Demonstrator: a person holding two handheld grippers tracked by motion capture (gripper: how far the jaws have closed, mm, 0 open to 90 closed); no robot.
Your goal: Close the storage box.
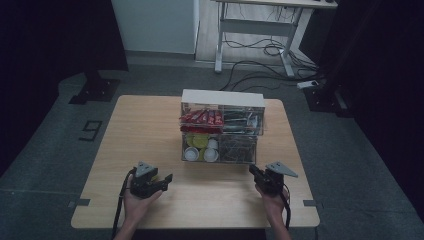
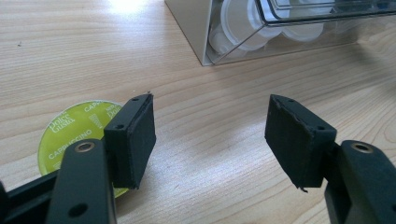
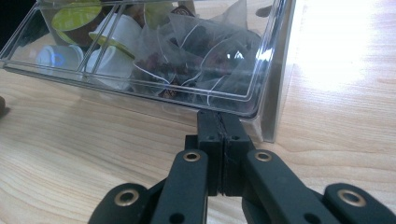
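Green capsule (image 2: 70, 135) lies out on the table (image 1: 150, 135), by the released left gripper (image 2: 210, 135); the clenched right gripper (image 3: 219, 126) meets the open drawer (image 3: 140, 91) at six o'clock, closing left.

- The yellow-green capsule (image 2: 77, 130) beside the left claw (image 2: 219, 140) is partly hidden behind that claw's near jaw; its lid print is cut short there.
- Ahead of the left claw, the clear organiser (image 2: 280, 28) is cut off by the top edge, its white cups blurred.
- Just beyond the right claw (image 3: 219, 128), the drawer (image 3: 140, 93) is cut off at the top edge.
- In the high view, labels on the red packets (image 1: 201, 118) are too small to read.
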